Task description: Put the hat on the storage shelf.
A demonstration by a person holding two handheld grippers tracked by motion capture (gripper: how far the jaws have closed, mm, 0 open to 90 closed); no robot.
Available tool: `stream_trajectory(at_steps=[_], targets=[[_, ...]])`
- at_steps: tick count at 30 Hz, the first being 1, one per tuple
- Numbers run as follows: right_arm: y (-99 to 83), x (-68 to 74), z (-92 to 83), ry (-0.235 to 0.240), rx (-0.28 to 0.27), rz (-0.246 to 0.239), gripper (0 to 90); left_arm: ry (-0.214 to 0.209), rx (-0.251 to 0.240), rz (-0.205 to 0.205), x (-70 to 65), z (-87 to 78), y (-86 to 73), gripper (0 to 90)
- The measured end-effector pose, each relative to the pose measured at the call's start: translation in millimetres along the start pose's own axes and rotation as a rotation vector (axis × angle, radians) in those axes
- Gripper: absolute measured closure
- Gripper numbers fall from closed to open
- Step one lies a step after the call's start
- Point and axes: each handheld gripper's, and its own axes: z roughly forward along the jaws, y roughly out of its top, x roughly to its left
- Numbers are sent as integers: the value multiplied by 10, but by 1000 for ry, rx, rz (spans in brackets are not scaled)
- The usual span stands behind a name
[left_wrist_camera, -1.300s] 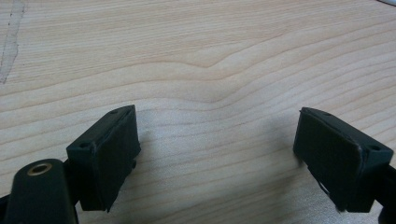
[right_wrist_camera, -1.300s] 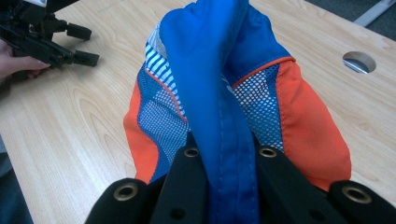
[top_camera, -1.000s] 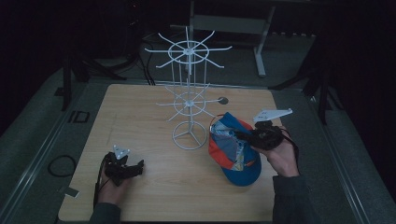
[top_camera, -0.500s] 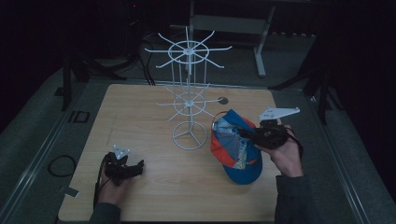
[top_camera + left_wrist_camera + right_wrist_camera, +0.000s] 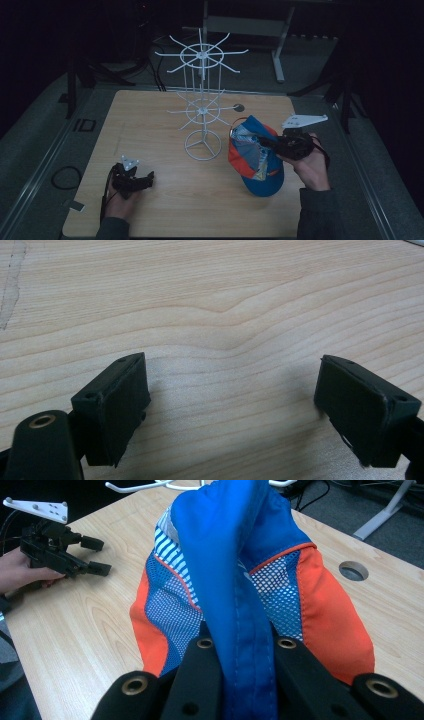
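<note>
A blue and orange mesh cap (image 5: 255,161) hangs just above the wooden table (image 5: 150,125), right of the white wire rack (image 5: 202,111). My right gripper (image 5: 264,143) is shut on the cap's upper edge, reaching in from the right. In the right gripper view a fold of the cap's (image 5: 235,580) blue fabric runs between the jaws of the right gripper (image 5: 245,665), which press on it. My left gripper (image 5: 148,180) rests low at the table's front left, pointing right. In its own view the left gripper (image 5: 235,405) is open with bare wood between its jaws.
The rack stands on a ring base (image 5: 202,145) with spoke arms at two levels. A round hole (image 5: 239,107) is in the tabletop behind the cap. Dark floor and stand legs surround the table. The person's left hand (image 5: 20,570) holds the far gripper.
My right gripper has shifted slightly to the right with the cap in it. The left gripper has not moved.
</note>
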Motion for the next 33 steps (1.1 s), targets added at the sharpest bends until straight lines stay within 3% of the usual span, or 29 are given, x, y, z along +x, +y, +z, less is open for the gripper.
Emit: stream_trajectory(at_steps=[18, 33], targets=[[90, 6, -203, -8, -34, -13, 884, 0, -1, -2, -1, 1, 0, 146], [222, 69, -261, 11, -56, -39, 884, 0, 0, -2, -1, 0, 0, 146]])
